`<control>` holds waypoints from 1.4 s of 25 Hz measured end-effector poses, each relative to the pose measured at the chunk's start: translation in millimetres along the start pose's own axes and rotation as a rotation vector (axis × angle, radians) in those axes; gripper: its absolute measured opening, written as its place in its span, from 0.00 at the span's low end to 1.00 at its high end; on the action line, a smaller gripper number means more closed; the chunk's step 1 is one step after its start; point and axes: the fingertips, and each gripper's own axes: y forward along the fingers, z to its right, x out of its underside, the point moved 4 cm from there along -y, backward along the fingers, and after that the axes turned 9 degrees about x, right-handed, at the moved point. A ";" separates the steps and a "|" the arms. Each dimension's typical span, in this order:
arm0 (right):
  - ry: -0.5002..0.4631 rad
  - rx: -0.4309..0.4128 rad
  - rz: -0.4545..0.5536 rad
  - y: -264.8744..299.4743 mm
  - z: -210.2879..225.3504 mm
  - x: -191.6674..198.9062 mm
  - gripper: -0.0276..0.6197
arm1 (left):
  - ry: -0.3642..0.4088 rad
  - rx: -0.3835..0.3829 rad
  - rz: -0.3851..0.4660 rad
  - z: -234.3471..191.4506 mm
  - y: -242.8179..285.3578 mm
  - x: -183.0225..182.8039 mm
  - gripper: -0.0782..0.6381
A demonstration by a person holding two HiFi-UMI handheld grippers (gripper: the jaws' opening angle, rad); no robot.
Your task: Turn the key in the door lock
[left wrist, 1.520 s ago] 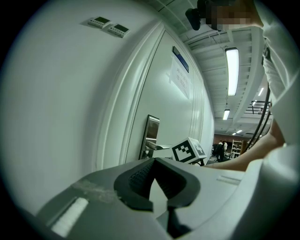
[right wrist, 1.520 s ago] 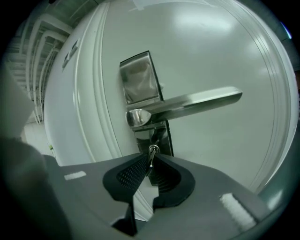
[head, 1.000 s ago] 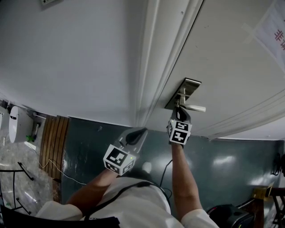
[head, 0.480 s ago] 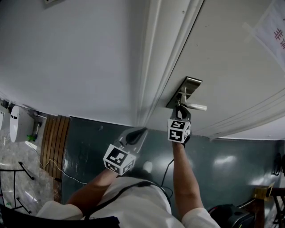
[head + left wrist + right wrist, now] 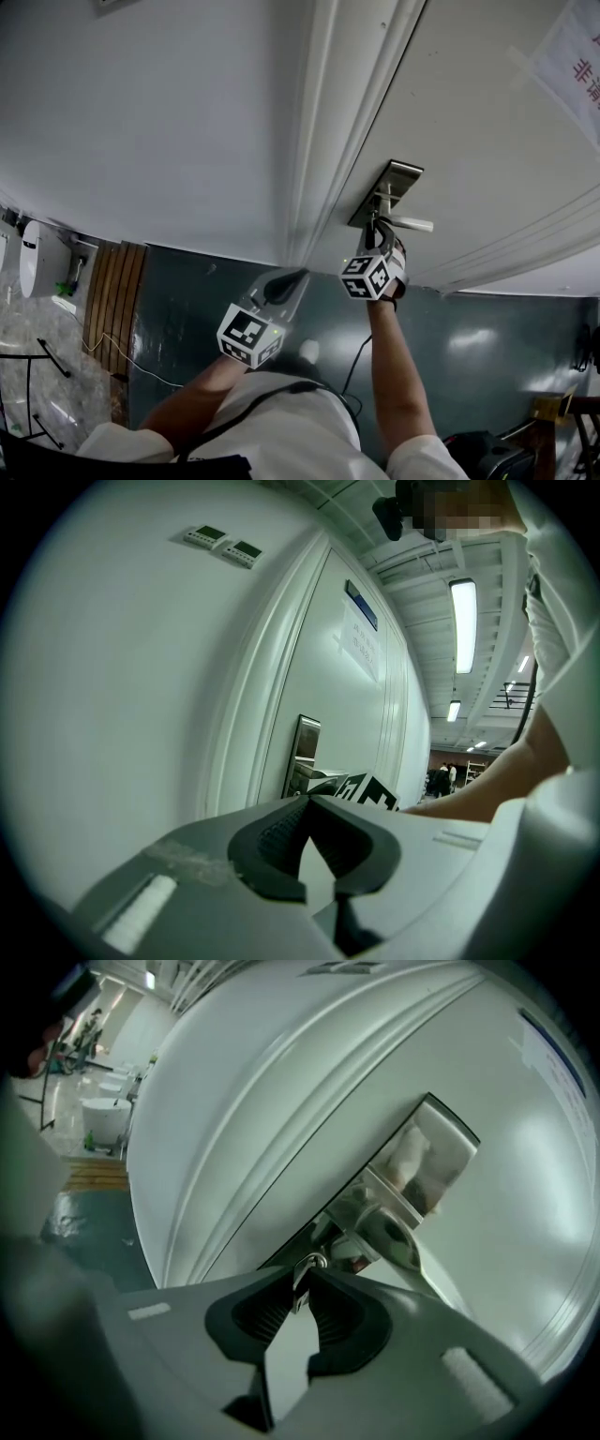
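- Head view: person stands at a white door (image 5: 469, 131), both arms raised, one gripper per hand.
- R gripper (image 5: 378, 228) is up at the metal lock plate (image 5: 392, 183), just under the door handle (image 5: 413, 224). Its marker cube (image 5: 368, 276) sits tilted.
- Right gripper view: jaws narrow, pinched on the key (image 5: 299, 1290). The key is at the lock, right below the handle, w/ a small ring at its far end.
- L gripper (image 5: 292, 279) hangs lower & to the side, near the door frame (image 5: 328, 141), well apart from the lock and touching nothing.
- Left gripper view: L jaw tips are together, nothing btwn them; the plate & the other gripper's cube show beyond.
- Paper notice (image 5: 572, 56) is stuck high on the door; dark green floor (image 5: 206, 291) lies below.
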 end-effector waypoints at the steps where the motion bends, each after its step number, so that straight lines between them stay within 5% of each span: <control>1: -0.043 0.001 0.002 -0.3 -0.5 -0.3 0.13 | -0.001 0.001 0.002 0.8 0.4 -0.1 0.12; 10: -0.460 -0.012 0.057 -1.8 -10.2 2.6 0.15 | -0.010 0.009 0.018 10.4 1.7 1.1 0.12; 17: -0.628 0.004 0.094 -4.5 -11.2 -1.1 0.16 | -0.007 0.008 0.013 14.4 0.3 2.5 0.12; 28: -0.540 -0.008 0.072 -0.8 -10.8 6.2 0.19 | 0.012 0.008 0.008 19.9 3.4 -0.7 0.12; 35: -0.360 -0.024 0.120 -23.7 4.0 -1.9 0.28 | 0.017 0.029 0.006 27.0 13.1 -3.3 0.12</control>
